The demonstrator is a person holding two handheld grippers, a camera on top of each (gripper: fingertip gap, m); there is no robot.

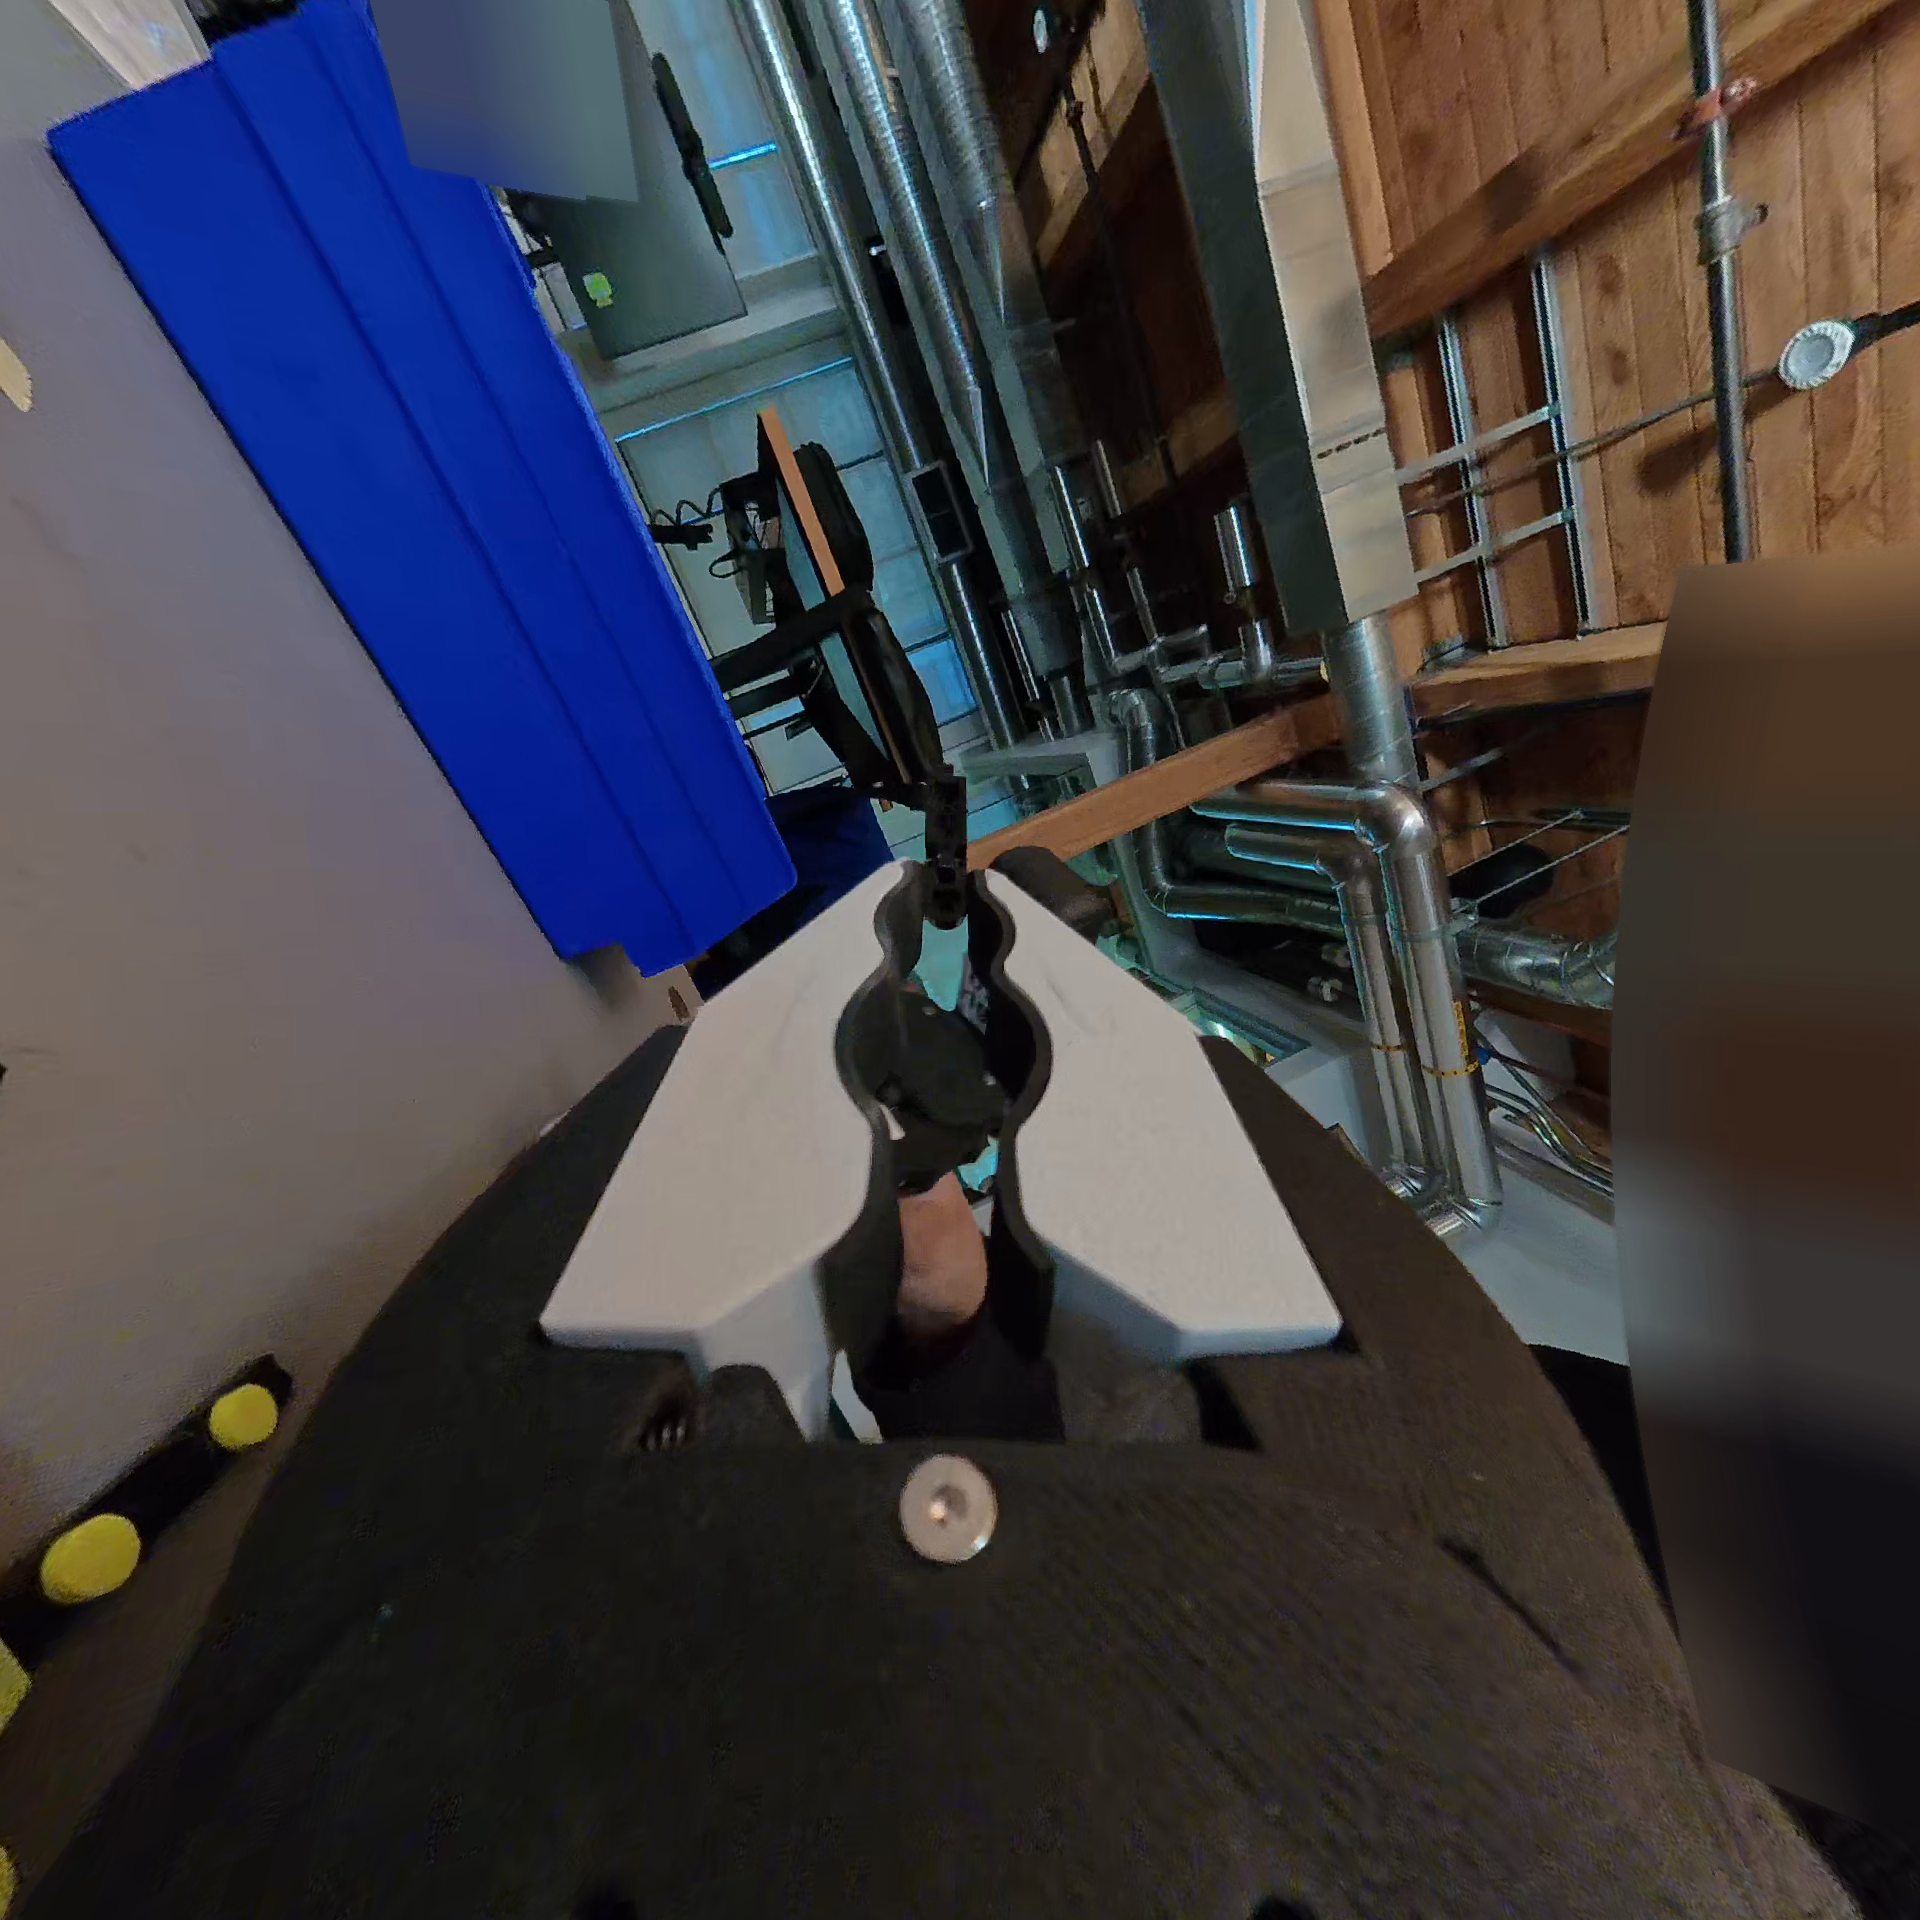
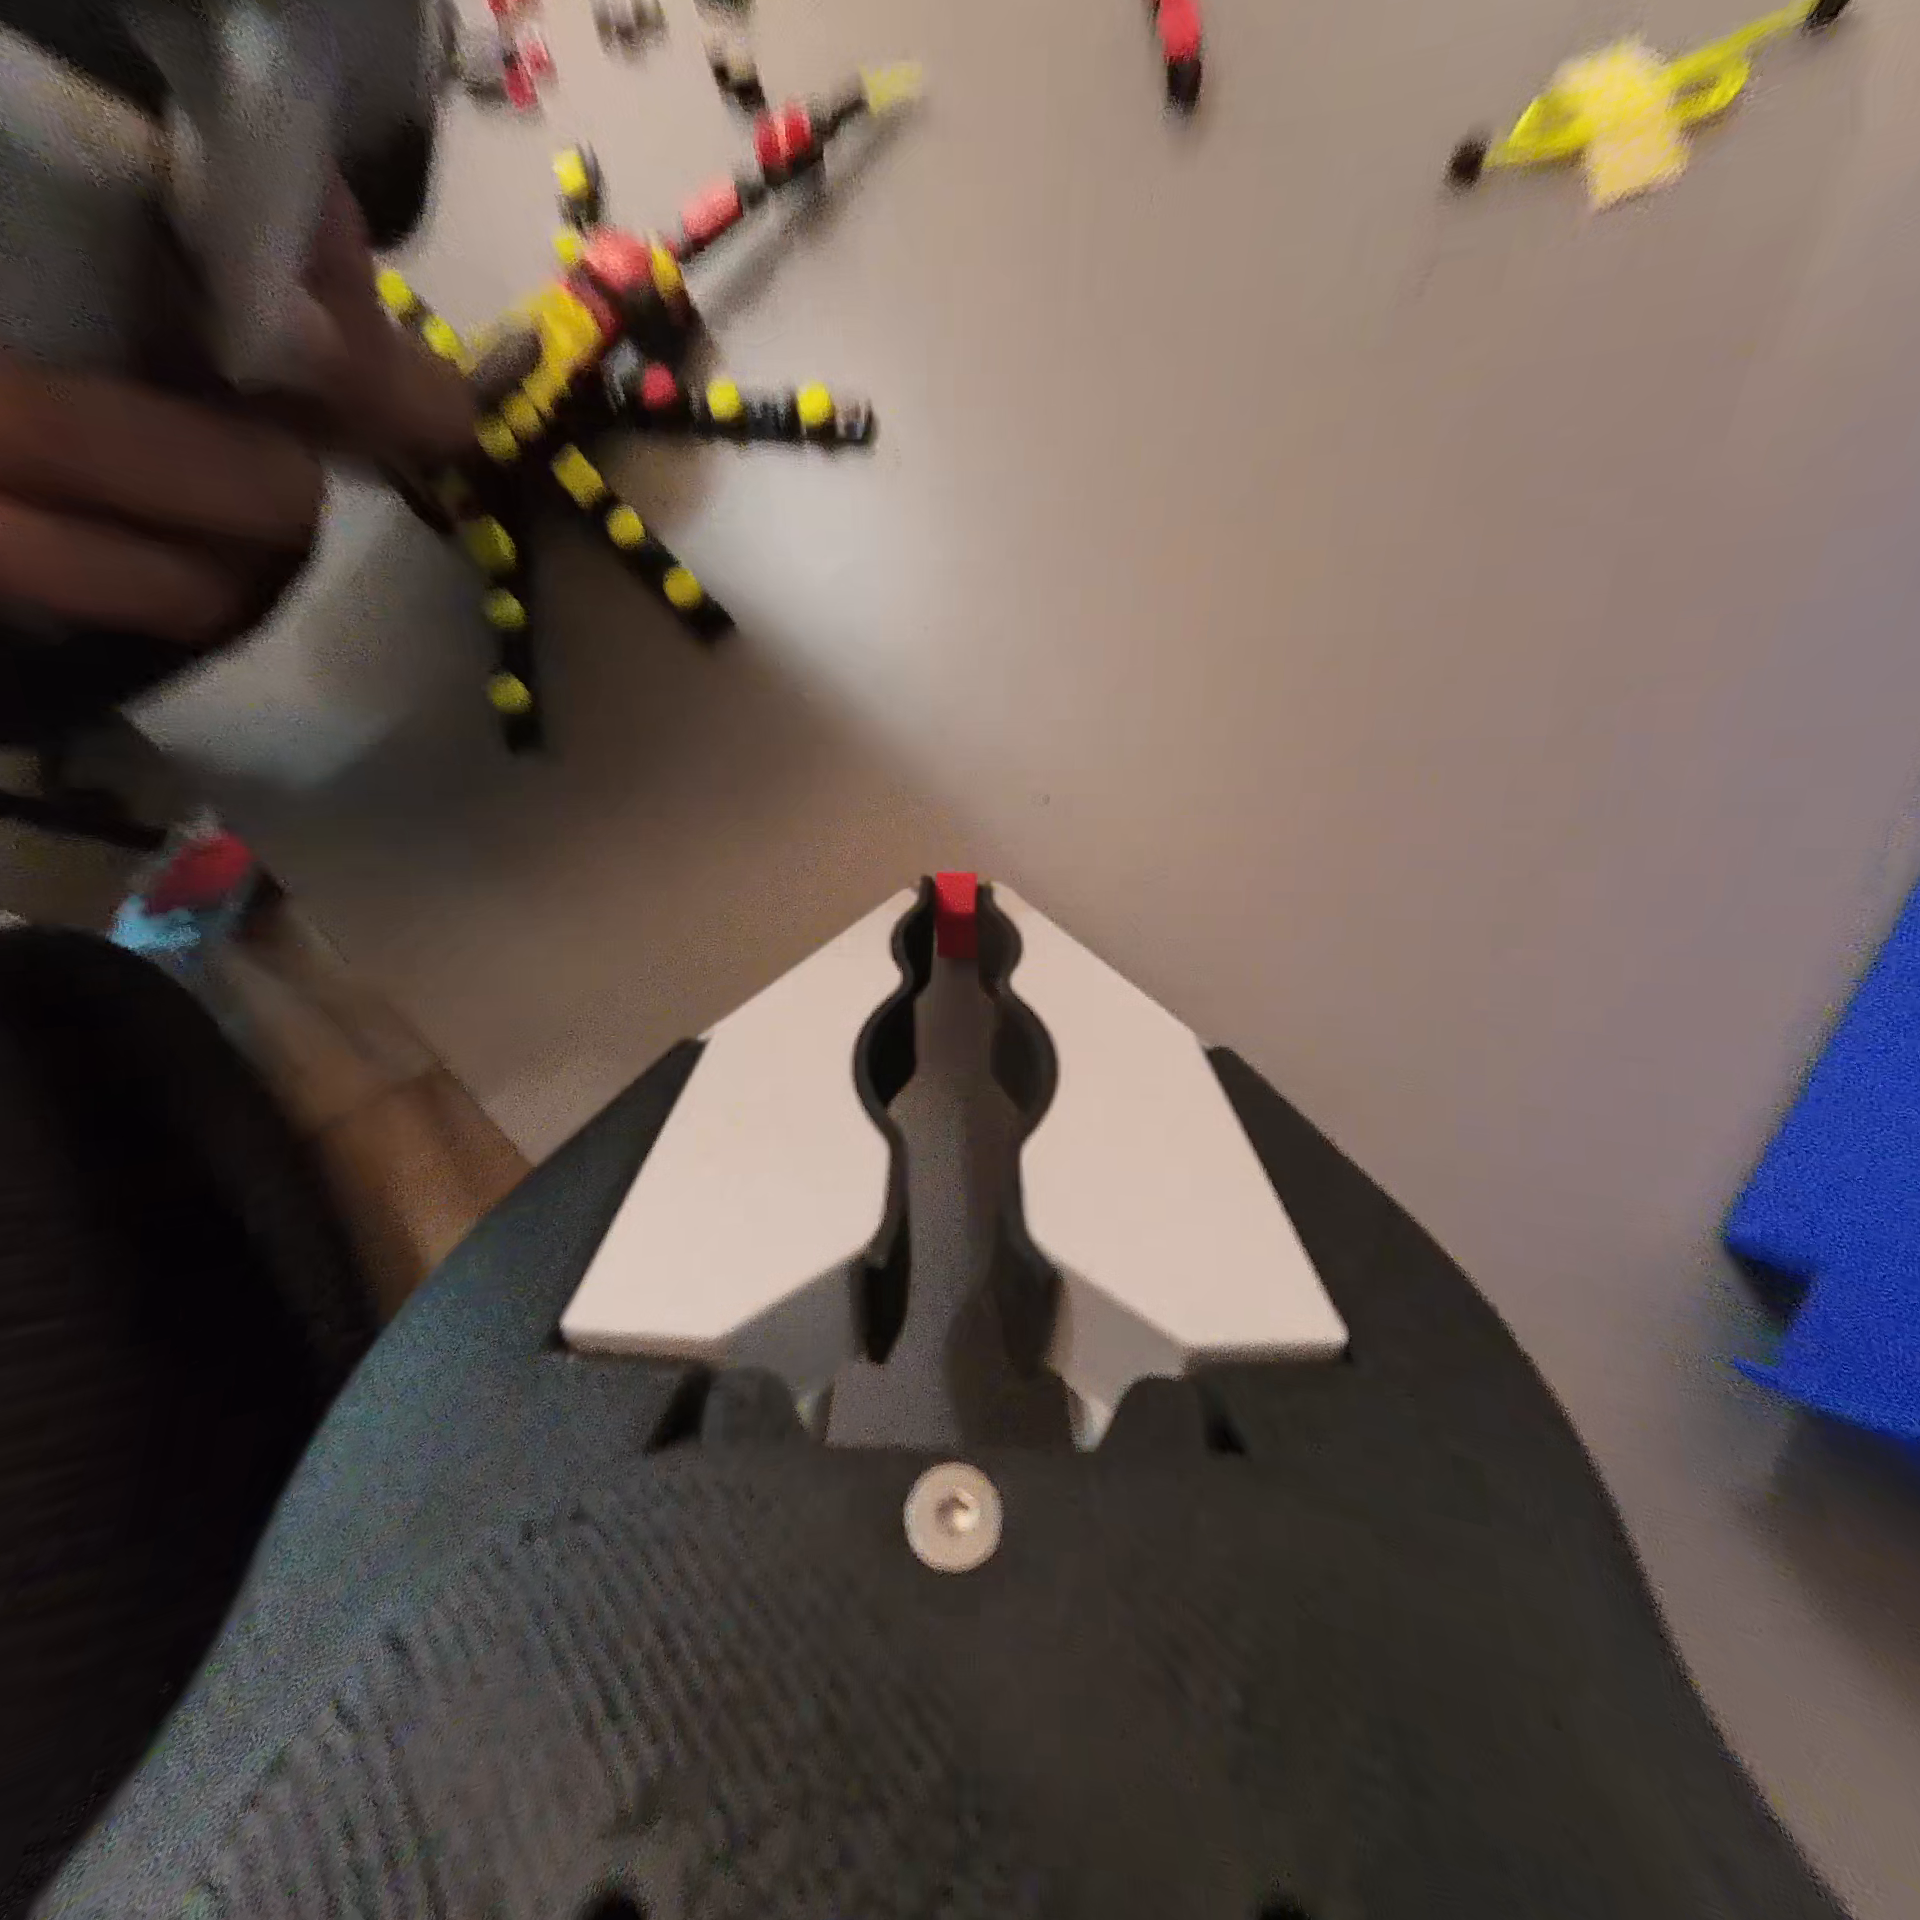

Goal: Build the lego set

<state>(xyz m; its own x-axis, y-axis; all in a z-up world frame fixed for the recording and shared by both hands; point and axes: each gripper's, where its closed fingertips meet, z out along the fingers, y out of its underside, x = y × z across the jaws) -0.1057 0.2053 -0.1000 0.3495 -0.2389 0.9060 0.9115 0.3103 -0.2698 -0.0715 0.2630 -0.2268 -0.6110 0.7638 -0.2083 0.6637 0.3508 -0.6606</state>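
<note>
My left gripper (image 1: 948,894) is shut on a thin black lego piece (image 1: 943,831) that sticks out past its tips, raised and tilted up toward the room. My right gripper (image 2: 956,904) is shut on a small red lego piece (image 2: 956,914) above the grey table (image 2: 1247,520). A black, yellow and red lego model (image 2: 592,416) with several striped legs lies on the table at upper left. A hand (image 2: 208,468) touches its left side. The right wrist view is blurred.
Loose red and black lego pieces (image 2: 790,145) and a yellow piece (image 2: 1621,125) lie at the table's far side. A blue folded mat (image 2: 1849,1195) is at right; it also shows in the left wrist view (image 1: 416,499). Yellow-studded black pieces (image 1: 94,1558) lie at lower left. The grippers' ends are close to 15 centimetres from one another.
</note>
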